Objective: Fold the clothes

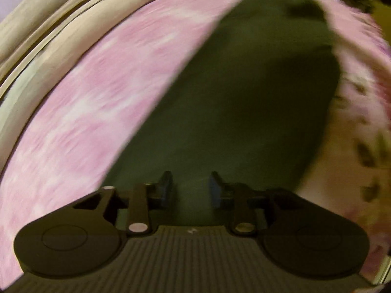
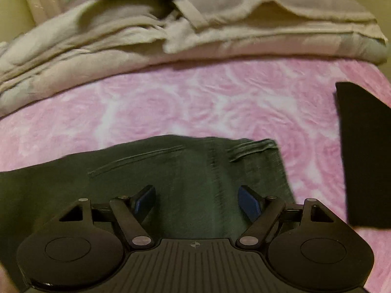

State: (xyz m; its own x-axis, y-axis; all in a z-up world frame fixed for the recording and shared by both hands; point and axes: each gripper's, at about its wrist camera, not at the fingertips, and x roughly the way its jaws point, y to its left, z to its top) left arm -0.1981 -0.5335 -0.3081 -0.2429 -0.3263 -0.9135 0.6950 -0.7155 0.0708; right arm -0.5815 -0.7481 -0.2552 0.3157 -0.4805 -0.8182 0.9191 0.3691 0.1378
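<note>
Dark green trousers (image 2: pixel 185 183): flat on pink bedspread (image 2: pixel 171 102), beige bedding at 12 o'clock. Likely soft, limp, light; grip waistband corners. Left gripper (image 1: pixel 190 190) part-open, right gripper (image 2: pixel 196 202) wide; both empty.

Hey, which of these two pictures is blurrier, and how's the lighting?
Left wrist view: heavy motion smear across the pink sheet and dark garment; only the left gripper is sharp. Right wrist view: clearer, garment seams readable, the beige bedding soft. Both dim, yellowish, fisheye-curved.
</note>
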